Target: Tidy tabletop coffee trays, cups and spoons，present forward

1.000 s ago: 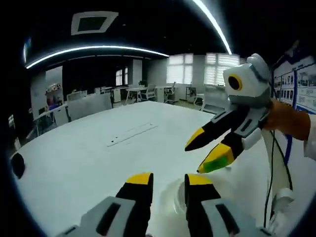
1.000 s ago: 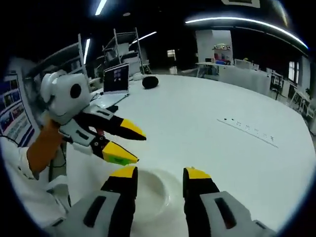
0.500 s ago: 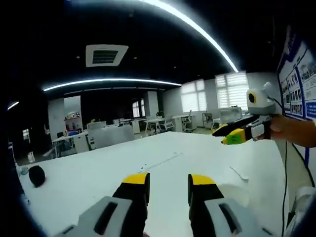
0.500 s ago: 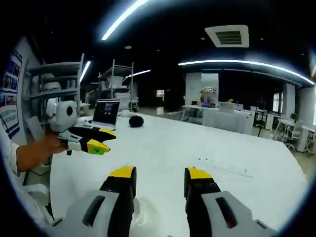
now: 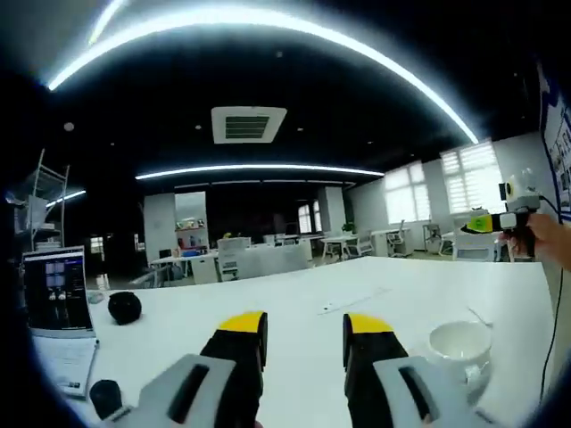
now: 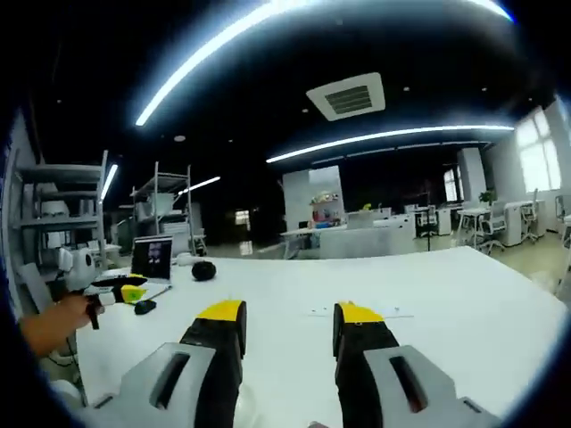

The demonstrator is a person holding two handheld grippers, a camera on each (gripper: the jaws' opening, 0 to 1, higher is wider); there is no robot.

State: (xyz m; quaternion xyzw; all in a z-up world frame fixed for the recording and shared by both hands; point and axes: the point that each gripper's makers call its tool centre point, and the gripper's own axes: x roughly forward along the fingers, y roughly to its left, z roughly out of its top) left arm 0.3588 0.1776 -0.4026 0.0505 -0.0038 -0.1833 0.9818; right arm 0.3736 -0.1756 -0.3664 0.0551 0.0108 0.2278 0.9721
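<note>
Bright ceiling light strips (image 5: 268, 22) glare against a dim room, bowed by fisheye distortion toward the edges.

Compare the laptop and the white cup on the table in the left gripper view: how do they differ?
The laptop sits at the view's left edge; the white cup sits low on the right, beside the left gripper. The laptop is dark with a lit, upright screen; the cup is plain white and round, mouth up. The laptop looks the larger, though the fisheye distorts. Both rest on the white table, and neither is gripped.
</note>
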